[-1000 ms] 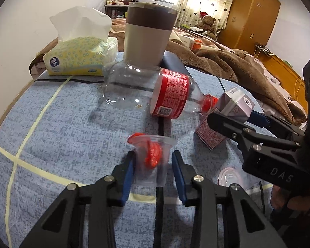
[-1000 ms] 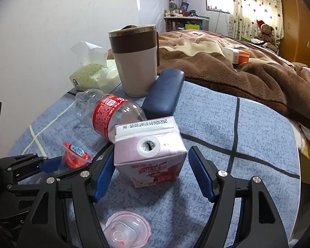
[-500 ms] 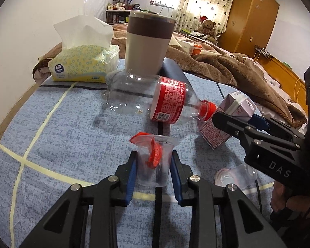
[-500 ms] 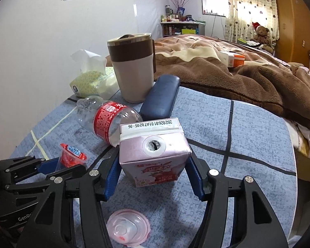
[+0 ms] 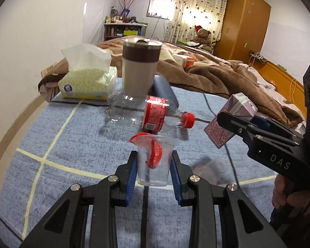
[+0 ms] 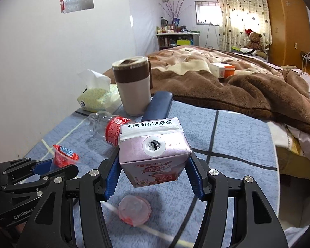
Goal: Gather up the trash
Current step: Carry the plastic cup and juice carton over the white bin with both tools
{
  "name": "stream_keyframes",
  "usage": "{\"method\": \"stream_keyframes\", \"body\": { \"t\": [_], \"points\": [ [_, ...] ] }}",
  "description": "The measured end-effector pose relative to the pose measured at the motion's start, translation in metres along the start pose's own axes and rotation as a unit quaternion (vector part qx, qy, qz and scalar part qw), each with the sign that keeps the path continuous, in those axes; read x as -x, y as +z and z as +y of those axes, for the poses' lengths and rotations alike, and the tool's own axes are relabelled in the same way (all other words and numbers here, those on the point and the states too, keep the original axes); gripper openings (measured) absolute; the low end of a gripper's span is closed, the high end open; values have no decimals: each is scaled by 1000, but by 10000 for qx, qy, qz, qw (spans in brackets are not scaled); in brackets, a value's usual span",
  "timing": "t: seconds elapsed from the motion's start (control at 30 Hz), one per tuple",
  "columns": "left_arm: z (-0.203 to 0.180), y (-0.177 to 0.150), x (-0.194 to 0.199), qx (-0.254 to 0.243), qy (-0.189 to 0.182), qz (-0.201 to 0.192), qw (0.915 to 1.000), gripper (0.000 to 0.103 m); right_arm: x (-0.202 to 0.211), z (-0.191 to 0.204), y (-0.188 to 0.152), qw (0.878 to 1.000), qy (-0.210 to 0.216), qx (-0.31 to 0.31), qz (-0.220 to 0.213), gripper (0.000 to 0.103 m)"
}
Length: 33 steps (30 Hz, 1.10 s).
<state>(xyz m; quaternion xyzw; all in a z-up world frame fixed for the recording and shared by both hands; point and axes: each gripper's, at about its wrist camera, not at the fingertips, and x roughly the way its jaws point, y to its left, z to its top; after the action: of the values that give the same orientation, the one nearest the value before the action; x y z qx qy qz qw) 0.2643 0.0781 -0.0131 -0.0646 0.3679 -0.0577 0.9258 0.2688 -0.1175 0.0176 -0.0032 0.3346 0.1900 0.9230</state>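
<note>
A small clear plastic cup [image 5: 154, 161] with a torn red foil lid is clamped between the blue pads of my left gripper [image 5: 154, 171], lifted a little off the blue cloth. My right gripper [image 6: 153, 169] is shut on a pink drink carton [image 6: 155, 150], also raised above the table; it shows at the right of the left wrist view as well [image 5: 230, 122]. An empty clear bottle [image 5: 146, 111] with a red label and red cap lies on its side beyond the cup. A second clear cup with a pink rim [image 6: 134, 207] lies on the cloth below the carton.
A beige and brown tumbler [image 5: 140, 70] stands behind the bottle, beside a dark blue case [image 6: 158, 106] and a yellow tissue pack [image 5: 86, 82]. The blue cloth-covered table [image 5: 51, 140] ends at the right. A bed with a brown blanket [image 6: 237, 82] lies beyond.
Both grippers closed on their items, the left on the cup and the right on the carton, and both have lifted them up off the cloth.
</note>
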Motion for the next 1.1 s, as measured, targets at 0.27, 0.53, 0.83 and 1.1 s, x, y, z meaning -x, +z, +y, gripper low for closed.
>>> {"method": "stream_keyframes", "body": {
  "t": [0.27, 0.53, 0.83, 1.1],
  "points": [
    [-25, -5, 40, -238, -150, -286, 9992, 32, 42, -7, -11, 9996, -104, -124, -241, 59],
    [-53, -19, 65, -447, -413, -383, 9974, 32, 81, -24, -27, 9981, -345, -299, -421, 59],
    [-98, -34, 85, -831, -799, -443, 9923, 32, 124, -48, -54, 9936, -651, -700, -604, 59],
    [-142, -48, 93, -1198, -1175, -458, 9848, 32, 163, -74, -77, 9846, -1145, -1021, -833, 59]
  ]
}}
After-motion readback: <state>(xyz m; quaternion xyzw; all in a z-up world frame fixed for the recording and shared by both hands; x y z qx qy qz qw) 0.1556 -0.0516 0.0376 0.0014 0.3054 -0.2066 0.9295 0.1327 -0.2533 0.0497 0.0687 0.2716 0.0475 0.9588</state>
